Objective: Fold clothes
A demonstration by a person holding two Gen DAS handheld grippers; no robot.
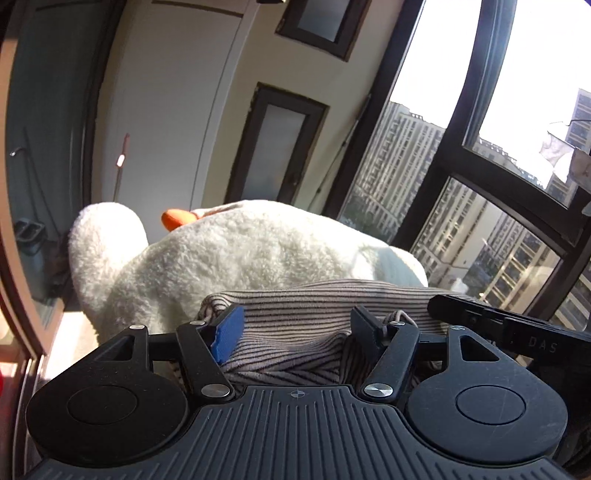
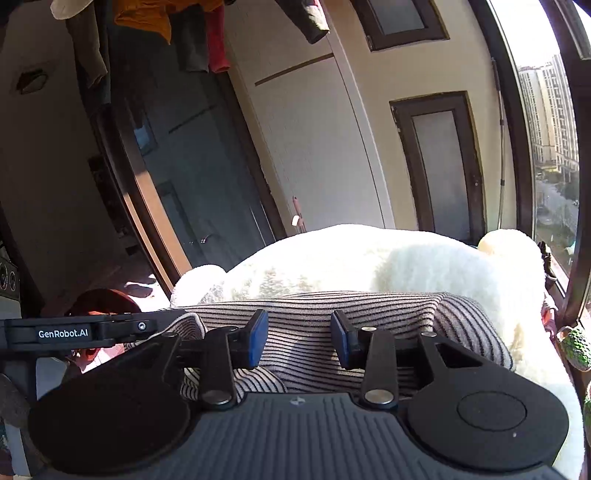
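A beige garment with thin dark stripes (image 1: 295, 314) lies bunched on a white fluffy plush toy, right under both grippers. In the left wrist view my left gripper (image 1: 299, 325) has its jaws wide apart, the striped cloth lying between and beneath the blue-padded fingers (image 1: 229, 332). In the right wrist view the same garment (image 2: 295, 325) is folded into a thick bundle. My right gripper (image 2: 299, 338) is open over it, blue pads (image 2: 258, 338) apart, cloth between them. The other gripper's black body (image 2: 92, 330) shows at the left.
The big white plush duck (image 1: 229, 251) with an orange beak (image 1: 177, 218) fills the middle. Tall windows (image 1: 461, 147) stand at the right, a cream wall and dark door behind. Clothes hang overhead (image 2: 147, 22). An avocado-shaped toy (image 2: 576, 347) sits at the right edge.
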